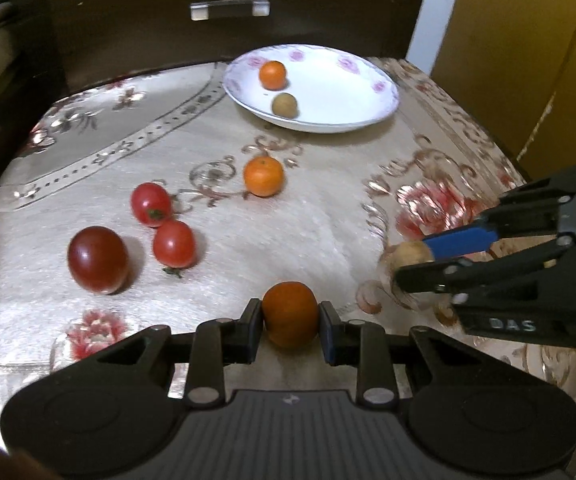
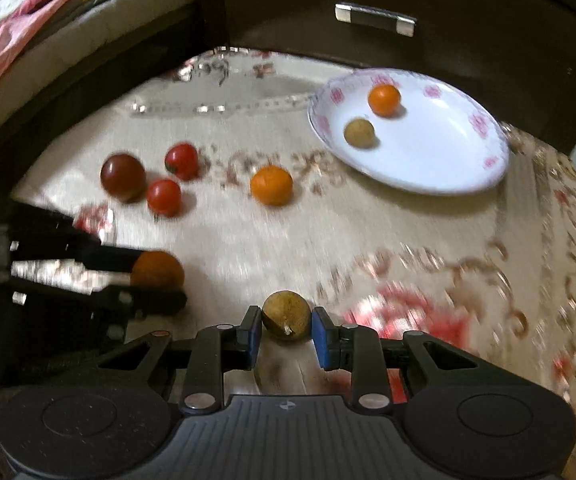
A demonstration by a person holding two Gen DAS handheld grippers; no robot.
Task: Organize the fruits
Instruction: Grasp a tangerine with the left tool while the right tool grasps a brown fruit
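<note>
While left claw clamps round orange.

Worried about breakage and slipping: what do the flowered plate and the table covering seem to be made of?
Plate: likely glazed ceramic, judging by its glossy white surface and printed pink flowers, though melamine is possible. Table covering: apparently woven fabric with a satin sheen; its floral pattern glints under the light.

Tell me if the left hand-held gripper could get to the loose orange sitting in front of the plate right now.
Probably not yet: the left hand-held gripper is already shut on another orange. The cloth between it and the loose orange looks free, so the path itself seems open.
</note>
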